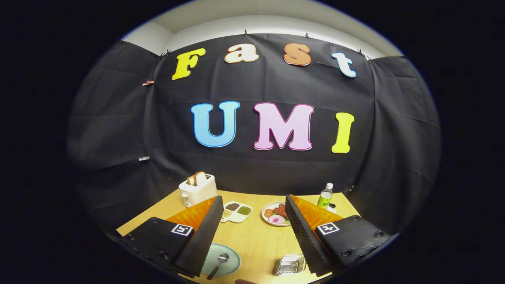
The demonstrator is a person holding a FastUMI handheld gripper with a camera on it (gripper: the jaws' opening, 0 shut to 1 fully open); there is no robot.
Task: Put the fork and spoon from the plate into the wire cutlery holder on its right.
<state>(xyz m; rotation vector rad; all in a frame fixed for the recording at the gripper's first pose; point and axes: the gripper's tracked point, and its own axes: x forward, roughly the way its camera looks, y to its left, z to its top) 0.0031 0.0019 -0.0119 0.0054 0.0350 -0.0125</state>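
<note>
A pale green plate [230, 263] lies on the wooden table, partly under my left finger. A metal spoon [219, 264] rests on the plate, bowl end pointing away from me. To the plate's right stands the wire cutlery holder [290, 264], close against my right finger [305, 236]. My gripper [252, 238] hovers above the table with its fingers wide apart and nothing between them. The fork cannot be made out; the left finger [201, 240] covers part of the plate.
Beyond the fingers, a white toaster [197, 190] with bread slices stands at the back left. A divided white dish [236, 212] of beans and a plate of food [275, 215] sit mid-table. A plastic bottle [325, 195] stands at the back right.
</note>
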